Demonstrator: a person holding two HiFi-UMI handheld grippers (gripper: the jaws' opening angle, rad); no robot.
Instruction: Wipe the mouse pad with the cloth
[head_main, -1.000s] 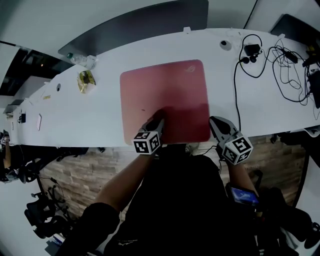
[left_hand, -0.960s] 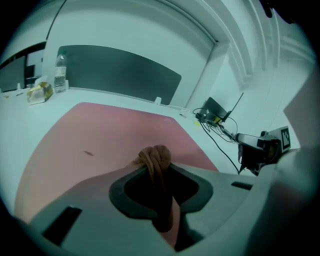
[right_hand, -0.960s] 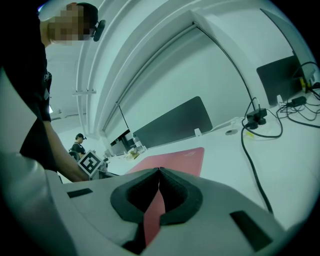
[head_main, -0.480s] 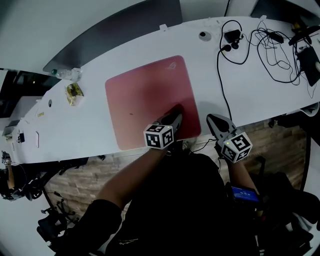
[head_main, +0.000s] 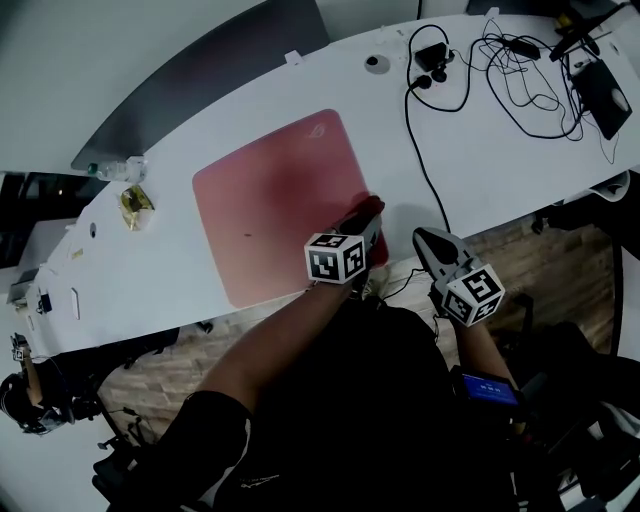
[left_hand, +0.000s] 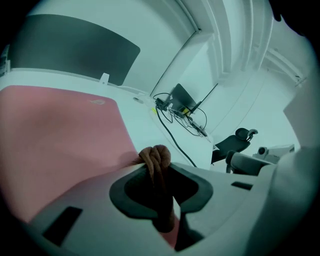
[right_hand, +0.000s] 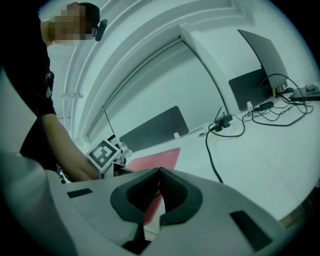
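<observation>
Left tongs (head_main: 368, 212), pinching cloth (left_hand: 155, 158), slid right to mouse pad (head_main: 268, 200) edge.

On white desk (head_main: 520, 160): pink rectangular mouse pad (head_main: 270, 200) mid-left, tangled black cables (head_main: 520, 60) far right, crumpled brown cloth (left_hand: 156, 160) at pad's near-right corner.

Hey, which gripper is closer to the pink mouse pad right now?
Left. The left gripper presses the cloth onto the mouse pad at its near right corner. The right gripper hangs off to the pad's right, near the desk's front edge, not touching it.
</observation>
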